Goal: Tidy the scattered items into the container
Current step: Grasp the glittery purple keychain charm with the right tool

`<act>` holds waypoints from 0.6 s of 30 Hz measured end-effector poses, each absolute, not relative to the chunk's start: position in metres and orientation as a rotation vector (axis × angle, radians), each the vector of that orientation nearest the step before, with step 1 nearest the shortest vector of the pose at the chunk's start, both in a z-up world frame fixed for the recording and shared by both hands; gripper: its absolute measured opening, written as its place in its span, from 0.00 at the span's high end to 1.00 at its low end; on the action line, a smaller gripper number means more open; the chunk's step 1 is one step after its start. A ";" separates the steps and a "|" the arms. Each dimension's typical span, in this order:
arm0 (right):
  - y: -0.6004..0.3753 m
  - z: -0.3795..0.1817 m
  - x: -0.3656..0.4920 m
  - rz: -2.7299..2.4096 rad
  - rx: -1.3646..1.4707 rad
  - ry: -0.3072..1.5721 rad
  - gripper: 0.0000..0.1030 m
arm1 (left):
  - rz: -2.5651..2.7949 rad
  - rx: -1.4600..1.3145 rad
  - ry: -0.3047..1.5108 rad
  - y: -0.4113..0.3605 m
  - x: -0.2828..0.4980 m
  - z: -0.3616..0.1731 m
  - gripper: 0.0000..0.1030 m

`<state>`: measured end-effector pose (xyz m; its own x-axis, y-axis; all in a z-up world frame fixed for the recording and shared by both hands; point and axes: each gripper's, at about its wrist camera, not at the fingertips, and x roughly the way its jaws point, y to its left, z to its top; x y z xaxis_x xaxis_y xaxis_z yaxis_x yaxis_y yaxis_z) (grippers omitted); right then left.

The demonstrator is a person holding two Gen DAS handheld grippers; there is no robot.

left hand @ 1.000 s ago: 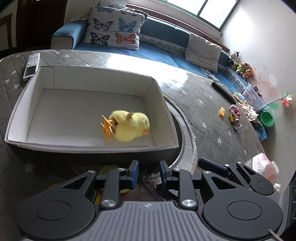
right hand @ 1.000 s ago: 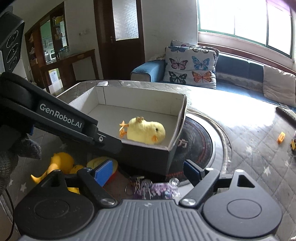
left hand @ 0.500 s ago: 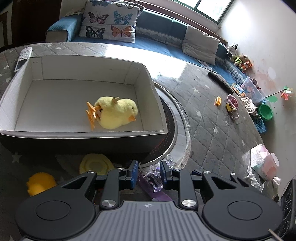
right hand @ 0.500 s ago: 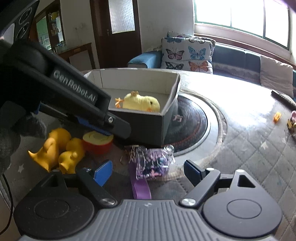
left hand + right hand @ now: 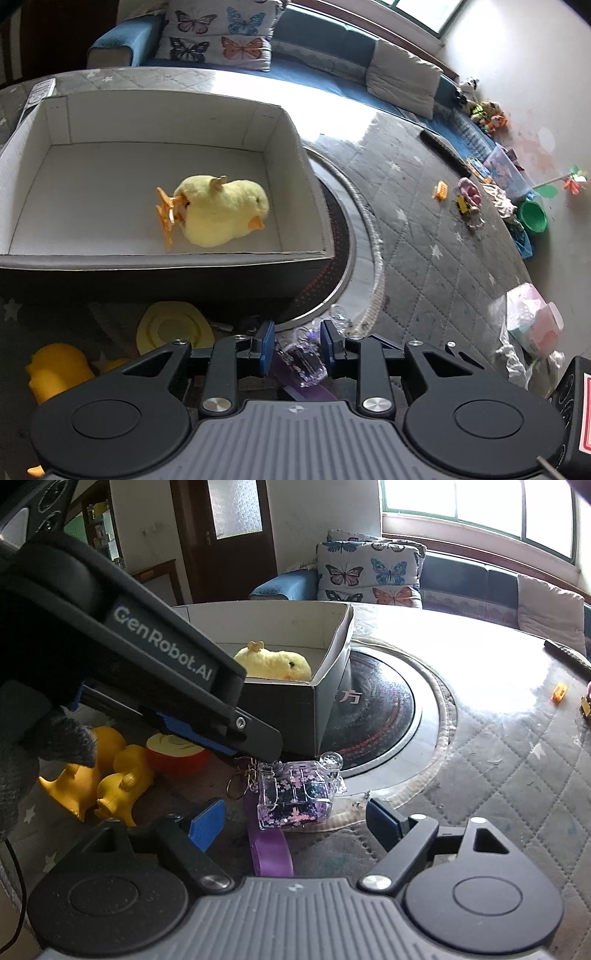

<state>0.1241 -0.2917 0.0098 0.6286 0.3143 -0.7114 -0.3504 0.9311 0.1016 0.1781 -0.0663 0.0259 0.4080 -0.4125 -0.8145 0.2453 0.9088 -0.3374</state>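
I have the bench (image 5: 424, 236), a quilted grey surface with a round inset plate, carrying everything. The cardboard box (image 5: 295, 155) sits on it at about ten o'clock from my left claw, open side up so toys can be dropped in from above; the plush chick (image 5: 221, 210) already lies on its floor, near the right wall.

Just outside the box's near wall the remaining toys wait: two yellow rubber ducks (image 5: 110, 782) side by side at nine o'clock in the right view, and beside them the toy apple half (image 5: 173, 753), cut face up.

My left claw (image 5: 297, 349) hangs over the glittery purple keychain case (image 5: 295, 797), fingers a little apart and straddling it, not yet clamped as far as I can judge. It lies on the bench at the plate's rim, its purple strap (image 5: 269, 853) trailing toward me.

My right claw (image 5: 295, 821) stands wide apart and empty, held back at six o'clock of the case.
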 end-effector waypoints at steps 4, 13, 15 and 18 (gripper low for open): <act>-0.288 0.007 0.130 0.388 -0.048 0.810 0.25 | -0.399 -0.188 1.091 -0.064 0.183 0.020 0.70; -0.285 0.004 0.135 0.401 -0.047 0.823 0.39 | -0.370 -0.229 1.094 -0.061 0.191 0.016 0.70; -0.285 0.004 0.137 0.403 -0.045 0.825 0.39 | -0.351 -0.228 1.092 -0.060 0.191 0.016 0.70; -0.283 0.004 0.138 0.405 -0.048 0.825 0.39 | -0.353 -0.231 1.079 -0.059 0.190 0.018 0.70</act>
<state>0.1382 -0.2834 0.0040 0.6068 0.3314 -0.7225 -0.3682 0.9227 0.1140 0.1900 -0.0590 0.0184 0.4241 -0.3906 -0.8171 0.1679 0.9205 -0.3528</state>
